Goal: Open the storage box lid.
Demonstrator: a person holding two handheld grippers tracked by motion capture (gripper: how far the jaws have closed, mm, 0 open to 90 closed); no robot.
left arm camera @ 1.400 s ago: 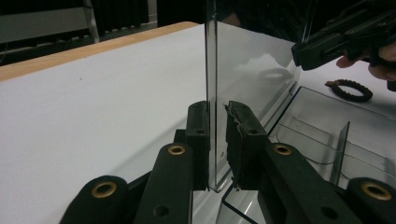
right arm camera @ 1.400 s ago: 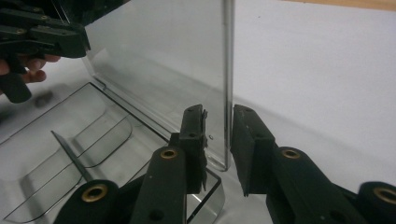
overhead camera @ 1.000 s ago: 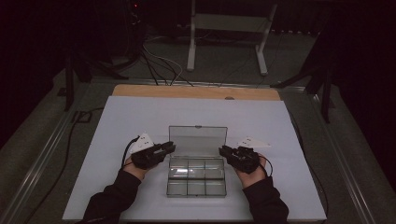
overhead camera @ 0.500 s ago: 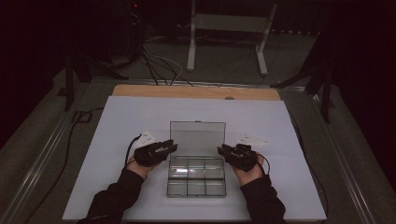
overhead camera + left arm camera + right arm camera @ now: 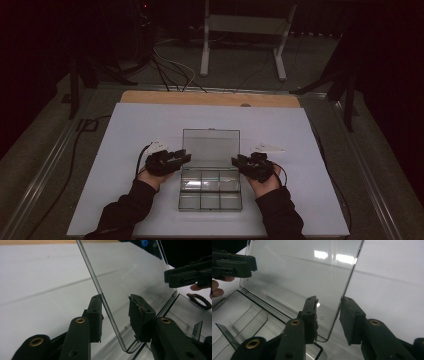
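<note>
Clear box [image 5: 210, 187] mid-table, near edge; lid [image 5: 210, 148] raised upright at far side. Left gripper [image 5: 184, 159] and right gripper [image 5: 236, 162] astride lid's side edges, jaws just been opening, pads apart from plastic, nothing held. Step: letting go of opened lid. Next: back both away sideways without knocking lid.

You are looking at a dim room with dark, unlit edges. Your desk [image 5: 125, 150] is covered by a pale white sheet, and a strip of bare wood [image 5: 210, 98] shows along its far edge. Behind it, on grey floor [image 5: 240, 75], stands a white metal frame [image 5: 242, 37] on two legs. Loose cables [image 5: 170, 70] run across the floor, and a dark stand [image 5: 75, 75] rises at the left.
</note>
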